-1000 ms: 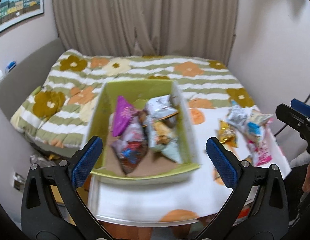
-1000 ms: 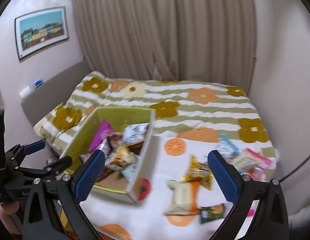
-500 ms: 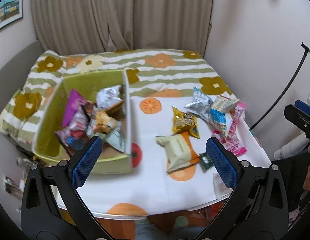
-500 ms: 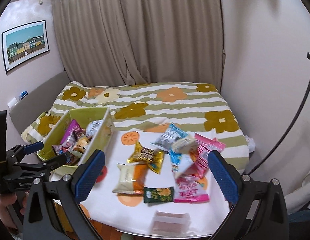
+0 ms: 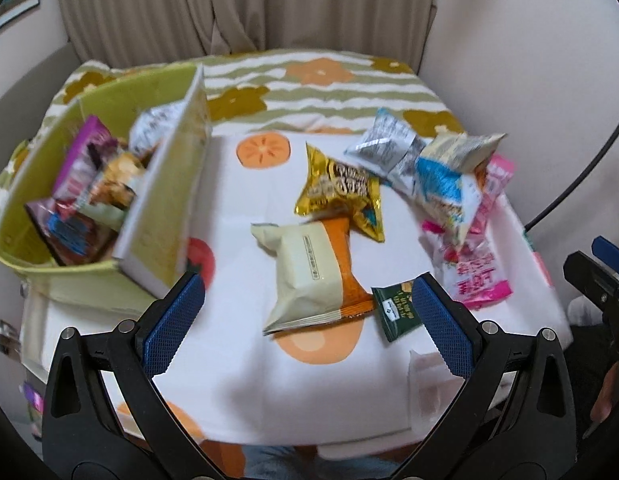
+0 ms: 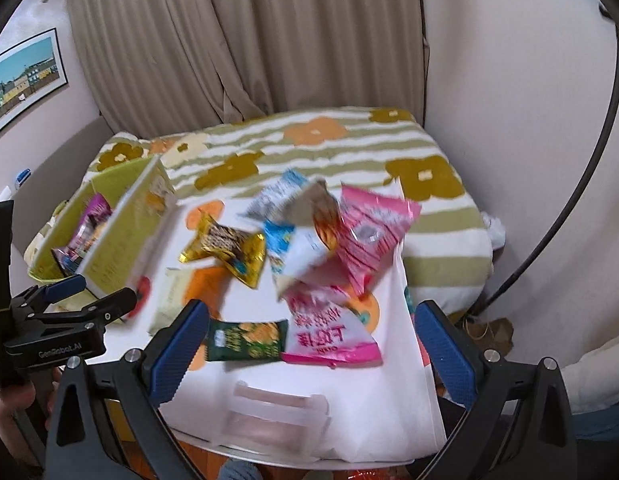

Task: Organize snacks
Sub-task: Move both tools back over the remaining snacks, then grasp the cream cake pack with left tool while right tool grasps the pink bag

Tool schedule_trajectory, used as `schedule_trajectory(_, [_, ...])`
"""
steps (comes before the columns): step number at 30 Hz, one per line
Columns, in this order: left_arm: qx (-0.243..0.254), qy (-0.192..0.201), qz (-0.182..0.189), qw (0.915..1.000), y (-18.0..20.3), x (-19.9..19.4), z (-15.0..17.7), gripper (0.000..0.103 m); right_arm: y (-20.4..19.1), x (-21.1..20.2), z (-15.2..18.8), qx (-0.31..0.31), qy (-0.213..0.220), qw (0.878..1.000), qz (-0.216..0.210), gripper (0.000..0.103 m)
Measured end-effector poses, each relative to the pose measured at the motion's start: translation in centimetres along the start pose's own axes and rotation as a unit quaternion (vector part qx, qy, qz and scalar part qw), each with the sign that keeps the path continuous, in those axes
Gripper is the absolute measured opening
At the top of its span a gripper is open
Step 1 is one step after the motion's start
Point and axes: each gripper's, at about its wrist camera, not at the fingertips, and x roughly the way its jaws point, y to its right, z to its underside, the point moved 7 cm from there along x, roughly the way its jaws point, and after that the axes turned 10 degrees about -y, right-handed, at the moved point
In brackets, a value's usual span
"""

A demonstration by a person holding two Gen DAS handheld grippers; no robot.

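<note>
Lime-green card forms the box (image 5: pixel 89 96) that stands at the left edge of the surface (image 5: pixel 237 360), which is covered by a white cloth printed with orange fruit; several snack packets are already held inside the box, among them a purple packet (image 5: pixel 83 152), though motion blur hides the finer detail. The remaining snacks are spread over the middle and right of the surface. A gold packet (image 5: pixel 341 188) lies near the centre, with a cream packet (image 5: pixel 305 276) just in front of it, resting on an orange wrapper. A small dark green packet (image 5: pixel 397 312) is seen just beside the cream one, towards the near edge. Towards the right edge a loose heap is formed by a silver packet (image 5: pixel 385 144), a blue-and-white packet (image 5: pixel 445 188) and a pink packet (image 5: pixel 477 276), overlapping one another. A clear plastic item (image 6: pixel 277 412) lies at the near edge, too blurred to be identified. The left hand-held gripper (image 5: pixel 305 320) is held above the near edge with its blue-padded jaws spread wide and nothing between them; the cream packet is framed between its fingers but is not touched. The right hand-held gripper (image 6: pixel 305 348) is likewise spread wide and empty, above the near right part of the surface, with the dark green and pink packets lying beyond its jaws. A bed with a striped, flowered cover (image 6: pixel 309 148) stands behind the surface, before beige curtains (image 6: pixel 249 40).
</note>
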Motion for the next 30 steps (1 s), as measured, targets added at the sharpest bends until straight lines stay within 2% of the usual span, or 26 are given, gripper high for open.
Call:
schedule_trajectory(8, [-0.012, -0.028, -0.026, 0.9992, 0.1, 6.1, -0.4, 0.103, 1.4, 5.9, 0.8, -0.01, -0.032, 0.999, -0.001, 0.102])
schedule_trajectory(19, [-0.04, -0.071, -0.028, 0.9963, -0.3, 10.9, -0.8, 0.101, 1.6, 11.6, 1.4, -0.033, -0.082, 0.996, -0.009, 0.102])
schedule_trajectory(22, [-0.043, -0.08, -0.031, 0.9954, -0.5, 11.5, -0.7, 0.091, 1.5, 12.4, 1.6, -0.038, -0.092, 0.995, -0.008, 0.102])
schedule_trajectory(25, [-0.046, -0.085, -0.018, 0.9951, -0.5, 11.9, -0.6, 0.081, 1.5, 13.2, 1.7, -0.041, -0.101, 0.994, -0.014, 0.102])
schedule_trajectory(26, [-0.044, -0.087, -0.015, 0.9952, -0.4, 11.9, -0.6, 0.069, 1.4, 13.4, 1.7, -0.042, -0.103, 0.994, -0.014, 0.102])
schedule_trajectory(30, [-0.037, -0.089, -0.021, 0.9951, 0.0, 11.9, -0.5, 0.066, 1.4, 14.0, 1.6, -0.052, -0.111, 0.992, -0.002, 0.102])
